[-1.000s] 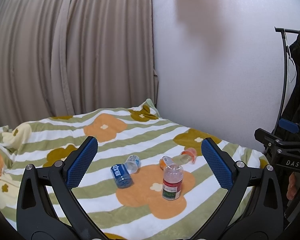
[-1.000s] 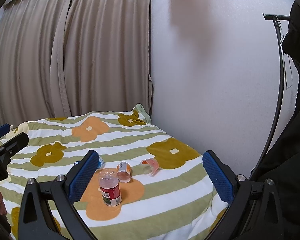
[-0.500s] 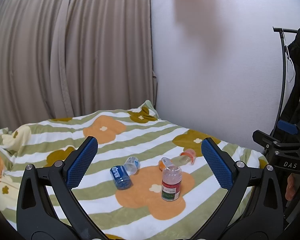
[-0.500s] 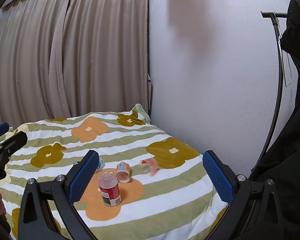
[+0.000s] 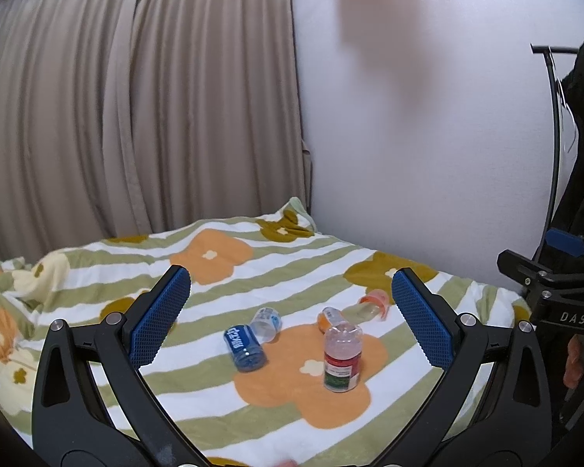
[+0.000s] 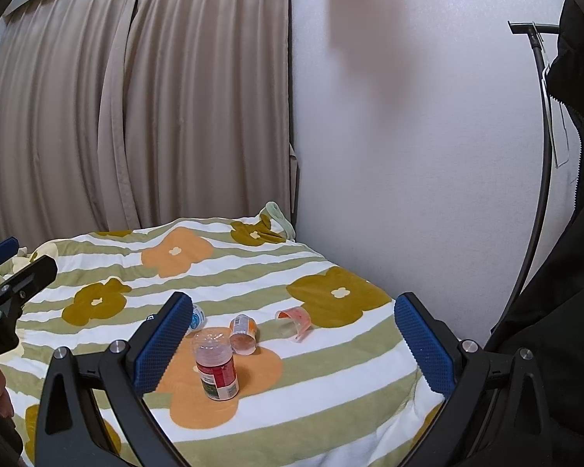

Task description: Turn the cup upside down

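Left gripper (image 5: 291, 299) and right gripper (image 6: 292, 327) above bed (image 5: 253, 264), jaws wide apart, holding nothing; red-labelled cup (image 5: 342, 356) upside down; others toppled.

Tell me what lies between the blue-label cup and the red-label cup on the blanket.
Left wrist view: between the blue-label cup and the upright red-label cup lies only bare blanket.
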Available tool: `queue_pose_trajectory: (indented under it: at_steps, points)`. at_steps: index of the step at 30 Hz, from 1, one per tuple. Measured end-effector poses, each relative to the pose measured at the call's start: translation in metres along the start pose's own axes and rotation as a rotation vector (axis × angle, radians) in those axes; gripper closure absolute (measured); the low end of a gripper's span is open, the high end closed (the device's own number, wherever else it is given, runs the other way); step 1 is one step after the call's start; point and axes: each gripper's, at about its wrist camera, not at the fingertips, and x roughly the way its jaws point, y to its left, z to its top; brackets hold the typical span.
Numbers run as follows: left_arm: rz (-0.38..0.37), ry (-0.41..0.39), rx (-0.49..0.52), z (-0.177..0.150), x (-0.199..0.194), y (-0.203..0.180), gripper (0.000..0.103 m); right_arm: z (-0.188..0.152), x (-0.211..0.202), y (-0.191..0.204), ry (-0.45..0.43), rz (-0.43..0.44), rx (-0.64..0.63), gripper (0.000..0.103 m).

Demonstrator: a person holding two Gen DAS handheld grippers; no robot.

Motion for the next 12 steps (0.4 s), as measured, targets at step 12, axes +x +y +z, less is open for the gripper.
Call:
queue_pose_trajectory:
  at_steps: [12]
  points:
    - [-0.032,-0.04,-0.027,-0.0009,-0.0073,0.0021,0.0,-0.0004,-0.001,0.0022,-0.004,-0.001,-0.002,0.0]
